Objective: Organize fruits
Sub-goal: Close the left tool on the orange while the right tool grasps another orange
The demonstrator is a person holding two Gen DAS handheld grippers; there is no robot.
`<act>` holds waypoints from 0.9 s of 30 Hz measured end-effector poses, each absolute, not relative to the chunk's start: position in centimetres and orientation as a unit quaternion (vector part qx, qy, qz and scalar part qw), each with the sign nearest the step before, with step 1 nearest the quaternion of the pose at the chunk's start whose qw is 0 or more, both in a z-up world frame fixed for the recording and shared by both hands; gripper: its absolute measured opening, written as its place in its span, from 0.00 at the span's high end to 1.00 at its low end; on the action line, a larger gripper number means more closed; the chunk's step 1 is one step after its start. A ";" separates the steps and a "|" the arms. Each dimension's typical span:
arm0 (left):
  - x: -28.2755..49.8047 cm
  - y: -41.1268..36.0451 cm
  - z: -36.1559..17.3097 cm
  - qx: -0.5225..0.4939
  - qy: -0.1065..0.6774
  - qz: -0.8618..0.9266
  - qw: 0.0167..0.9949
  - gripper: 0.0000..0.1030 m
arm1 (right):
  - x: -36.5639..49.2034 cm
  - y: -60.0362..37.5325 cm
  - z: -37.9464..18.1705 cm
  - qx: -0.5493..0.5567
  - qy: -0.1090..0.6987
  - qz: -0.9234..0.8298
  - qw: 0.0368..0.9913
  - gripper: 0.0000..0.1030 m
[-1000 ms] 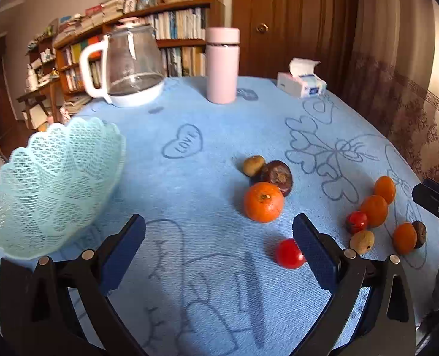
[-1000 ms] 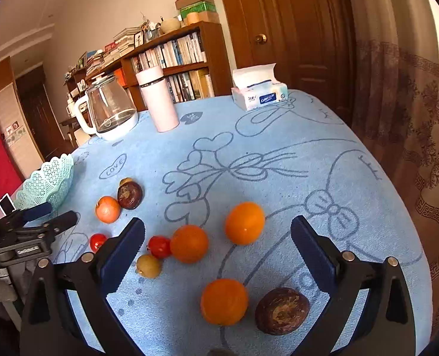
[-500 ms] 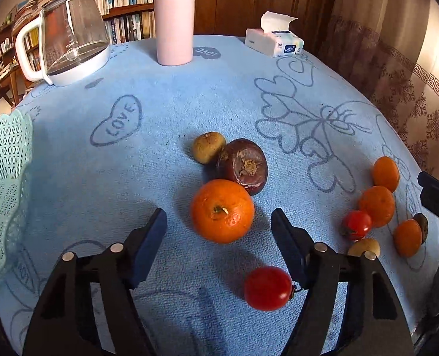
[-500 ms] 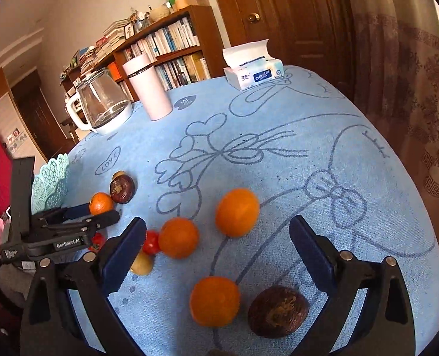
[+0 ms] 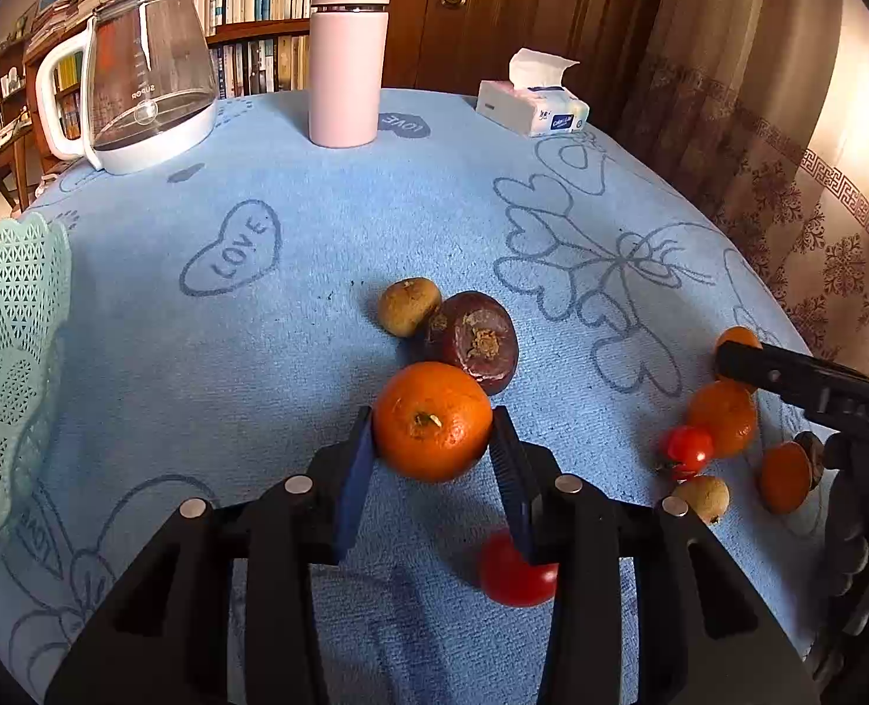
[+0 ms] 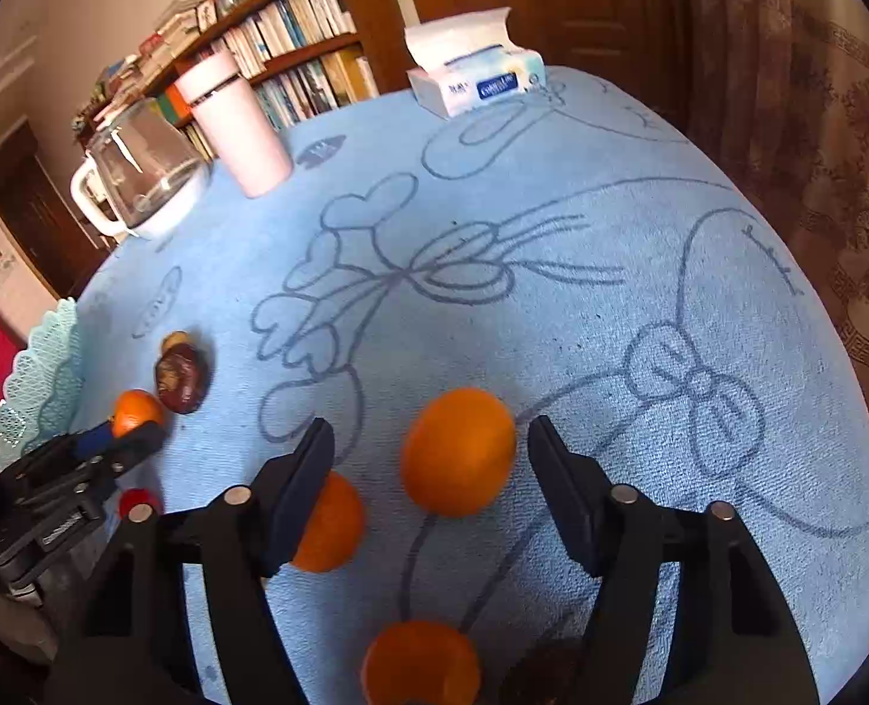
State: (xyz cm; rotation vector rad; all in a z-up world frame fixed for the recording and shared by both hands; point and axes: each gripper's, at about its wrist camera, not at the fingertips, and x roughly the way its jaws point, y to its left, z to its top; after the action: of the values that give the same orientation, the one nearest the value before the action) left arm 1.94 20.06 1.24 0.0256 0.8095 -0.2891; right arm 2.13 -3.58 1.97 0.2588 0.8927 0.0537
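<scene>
- Table (image 5: 328,223), blue cloth; bookshelf (image 5: 258,29) behind.
- Left gripper (image 5: 432,449) clamped on an orange (image 5: 432,420), at table level beside a dark fruit (image 5: 475,341).
- Right gripper (image 6: 431,470) wide open, straddling another orange (image 6: 458,449) without touching it.
- Count: 4 oranges, 2 tomatoes, 2 dark fruits, 2 small tan fruits.
- Basket (image 5: 5,364) cut off at left; second dark fruit mostly hidden.

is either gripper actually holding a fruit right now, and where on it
The left gripper is shut on the orange, its pads pressing the fruit's left and right sides, stem end facing the camera. The right gripper is open around another orange, not touching it.
</scene>
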 end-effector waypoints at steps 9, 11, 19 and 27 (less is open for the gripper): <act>1.8 21.0 1.6 -0.007 0.384 -0.138 0.913 0.61 | 2.4 -4.2 1.3 0.123 0.439 -0.004 0.890 0.45; 1.7 21.2 1.7 -0.010 0.381 -0.136 0.914 0.61 | 2.3 -4.2 1.3 0.121 0.439 -0.006 0.890 0.48; 1.5 21.6 2.2 -0.015 0.370 -0.127 0.920 0.61 | 1.9 -4.3 1.6 0.122 0.437 -0.008 0.891 0.60; 1.0 22.7 3.6 -0.017 0.347 -0.105 0.932 0.61 | 1.5 -4.2 2.4 0.130 0.425 -0.009 0.896 0.62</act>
State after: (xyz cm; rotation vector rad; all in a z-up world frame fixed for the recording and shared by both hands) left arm 0.95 22.74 3.63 -0.0343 0.7102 -0.2155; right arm 1.52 -4.18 2.44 0.2689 0.8811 -0.0183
